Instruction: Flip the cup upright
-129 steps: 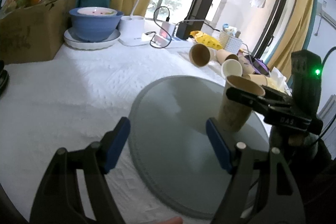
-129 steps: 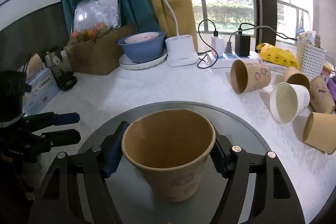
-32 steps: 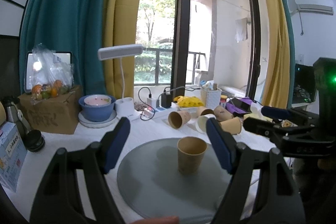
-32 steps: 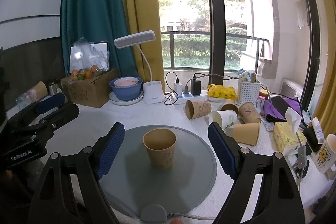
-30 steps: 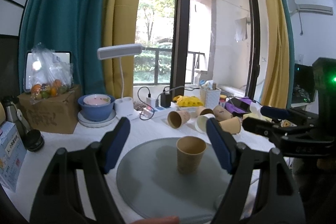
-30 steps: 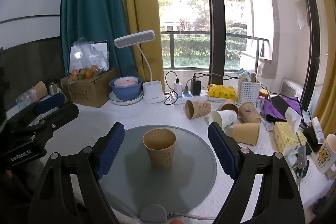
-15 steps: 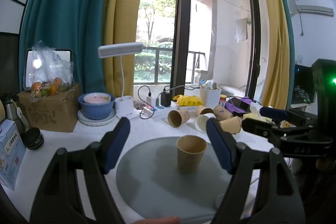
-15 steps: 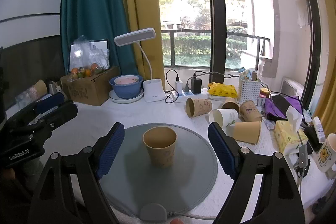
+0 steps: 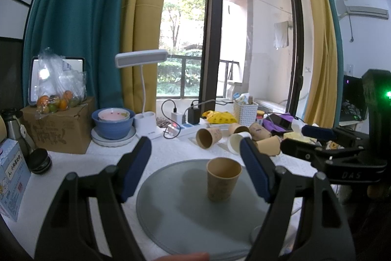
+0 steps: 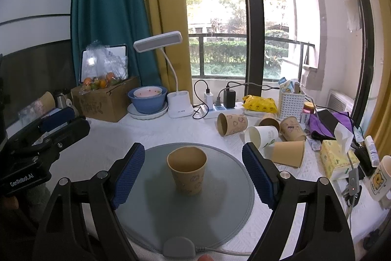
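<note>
Cup (image 10: 187, 171) upright, mouth up, alone near middle of round grey mat (image 10: 151, 217); task looks done. Right claw (image 10: 193, 176) spread wide, empty, held back short of cup. Left claw (image 9: 195, 169) likewise spread, pinching nothing. Risks: light paper, easily knocked over by a careless sweep of either claw. Tipped spare cups (image 10: 288, 153) lying just off mat, could roll in if bumped.

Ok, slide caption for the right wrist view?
Brown paper cup upright on round grey mat, open right tool behind it.
</note>
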Motion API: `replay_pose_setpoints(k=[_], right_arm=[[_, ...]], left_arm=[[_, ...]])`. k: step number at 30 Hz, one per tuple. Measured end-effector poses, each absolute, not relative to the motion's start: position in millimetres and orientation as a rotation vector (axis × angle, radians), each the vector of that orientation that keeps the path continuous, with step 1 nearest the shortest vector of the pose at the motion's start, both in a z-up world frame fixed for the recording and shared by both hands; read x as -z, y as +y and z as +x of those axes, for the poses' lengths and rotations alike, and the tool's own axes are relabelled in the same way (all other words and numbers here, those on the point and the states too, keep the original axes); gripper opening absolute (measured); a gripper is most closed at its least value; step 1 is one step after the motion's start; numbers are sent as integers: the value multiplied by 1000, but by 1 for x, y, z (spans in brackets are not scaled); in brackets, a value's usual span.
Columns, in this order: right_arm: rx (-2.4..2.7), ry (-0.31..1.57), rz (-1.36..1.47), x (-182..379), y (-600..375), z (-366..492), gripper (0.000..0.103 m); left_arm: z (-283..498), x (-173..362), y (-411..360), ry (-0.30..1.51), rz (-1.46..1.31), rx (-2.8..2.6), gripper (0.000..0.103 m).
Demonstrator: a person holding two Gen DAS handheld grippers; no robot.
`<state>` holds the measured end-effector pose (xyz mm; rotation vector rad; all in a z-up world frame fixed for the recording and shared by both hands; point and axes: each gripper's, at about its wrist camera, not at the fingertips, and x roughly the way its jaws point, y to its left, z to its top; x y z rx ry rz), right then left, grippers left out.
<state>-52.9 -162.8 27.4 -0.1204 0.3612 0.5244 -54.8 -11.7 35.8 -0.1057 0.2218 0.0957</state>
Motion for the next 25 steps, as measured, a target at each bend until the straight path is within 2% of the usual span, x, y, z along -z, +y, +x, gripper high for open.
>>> replay_pose_setpoints(k=[25], right_arm=[[-523, 365, -124, -27, -161, -53, 84]], left_arm=[[-60, -35, -10, 191, -111, -89, 76]])
